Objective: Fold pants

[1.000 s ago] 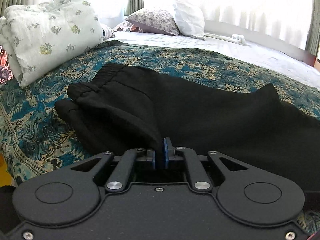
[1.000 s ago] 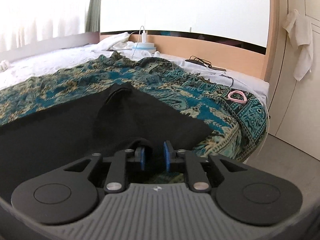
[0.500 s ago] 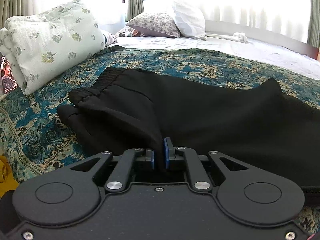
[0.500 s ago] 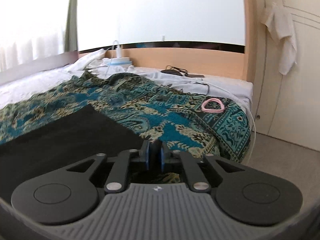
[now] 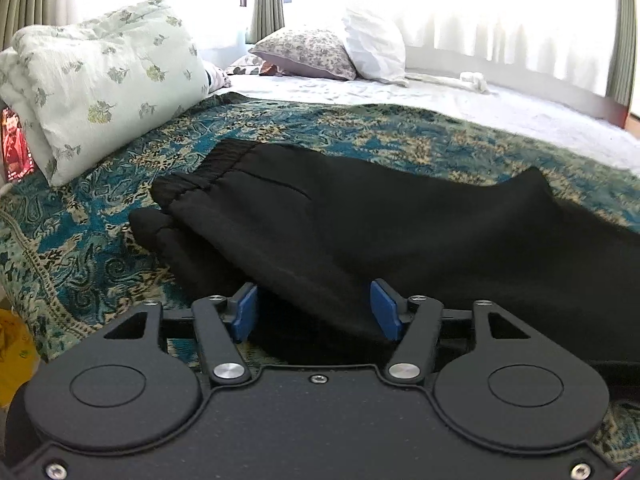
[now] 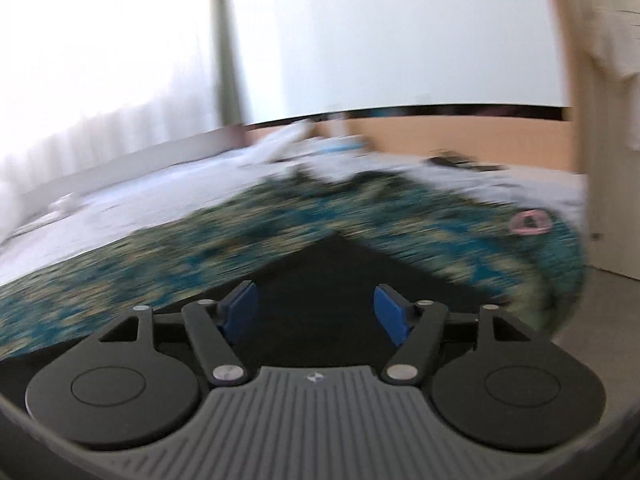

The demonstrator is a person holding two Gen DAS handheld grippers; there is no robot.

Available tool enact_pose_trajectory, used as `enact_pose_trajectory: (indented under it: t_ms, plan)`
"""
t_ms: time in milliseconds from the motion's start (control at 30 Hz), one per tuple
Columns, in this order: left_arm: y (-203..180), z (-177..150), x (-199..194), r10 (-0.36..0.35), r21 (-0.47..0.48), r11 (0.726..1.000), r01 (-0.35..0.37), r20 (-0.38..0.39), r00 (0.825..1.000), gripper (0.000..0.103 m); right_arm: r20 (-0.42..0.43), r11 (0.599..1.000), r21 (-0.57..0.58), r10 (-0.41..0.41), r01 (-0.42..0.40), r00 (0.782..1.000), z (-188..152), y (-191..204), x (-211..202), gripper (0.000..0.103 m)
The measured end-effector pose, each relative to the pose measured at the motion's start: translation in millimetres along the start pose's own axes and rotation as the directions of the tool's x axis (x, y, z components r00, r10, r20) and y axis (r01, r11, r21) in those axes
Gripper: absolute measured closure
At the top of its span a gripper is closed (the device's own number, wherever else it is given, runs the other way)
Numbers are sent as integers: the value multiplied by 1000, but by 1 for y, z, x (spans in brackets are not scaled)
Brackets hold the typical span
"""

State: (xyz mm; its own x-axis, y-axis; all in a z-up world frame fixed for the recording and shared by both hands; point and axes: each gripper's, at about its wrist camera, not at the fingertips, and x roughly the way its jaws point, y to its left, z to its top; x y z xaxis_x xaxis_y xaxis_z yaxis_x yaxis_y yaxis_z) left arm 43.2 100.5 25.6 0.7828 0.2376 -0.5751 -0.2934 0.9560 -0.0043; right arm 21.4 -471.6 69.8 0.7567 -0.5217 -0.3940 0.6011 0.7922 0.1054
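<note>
The black pants point(image 5: 360, 220) lie folded lengthwise on the teal patterned bedspread point(image 5: 100, 248), with the elastic waistband toward the left. My left gripper point(image 5: 316, 312) is opening. Its blue pads stand apart on either side of the near fold of the waist, and they do not press on it. In the blurred right wrist view, the leg end of the pants point(image 6: 320, 276) forms a dark corner on the spread. My right gripper point(image 6: 316, 314) is also opening, hovering over that corner with nothing pinched between its pads.
A floral pillow point(image 5: 104, 80) sits at the left of the bed, with two more pillows point(image 5: 340, 48) at the back by the curtains. A pink ring point(image 6: 528, 222) lies near the bed's right edge. A wooden headboard point(image 6: 460, 136) and wardrobe stand behind.
Both grippers have let go of the pants and spread their jaws. The right gripper's view has swung and lifted, blurring, so the pants corner now lies in front of it.
</note>
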Motion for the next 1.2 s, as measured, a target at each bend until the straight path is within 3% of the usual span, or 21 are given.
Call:
enact_pose_trajectory:
  t_ms: [100,267,433,633,667,700,733,767,833,967,1200]
  plan:
    - [17,6,-11,-9,-48,999,11,23,1000,37,-39,993,-27,118,-119,992,-16,45,-6,22]
    - [52,28,-11,-8,-141,990,18,66,998,32,-109,953,-92,280,-290,954,-49,122,-23,19]
    - [84,45,18,44,-251,968,-33,39,998,32,-178,886,-183,397,-427,900,-78,185,-46,19]
    - [107,57,59,27,-353,935,-32,-20,999,33,-227,789,-286,496,-544,838,-103,237,-77,16]
    - [110,58,67,14,-373,928,-28,-40,999,36,-233,778,-304,499,-550,835,-106,243,-79,16]
    - [111,58,71,17,-385,922,-35,-52,999,56,-240,769,-327,495,-549,835,-110,250,-80,16]
    - [110,58,73,52,-378,923,-70,-58,997,83,-248,765,-347,483,-543,840,-114,254,-83,16]
    - [109,59,71,85,-358,928,-99,-54,995,86,-260,762,-371,463,-531,847,-117,258,-82,16]
    - [111,57,58,93,-344,935,-86,3,996,88,-280,766,-382,438,-517,854,-120,260,-79,16]
    - [105,44,32,143,-227,967,-117,104,984,87,-297,781,-334,444,-527,845,-119,253,-78,12]
    - [105,26,42,163,-180,972,-151,54,985,86,-302,769,-347,450,-536,840,-122,254,-75,7]
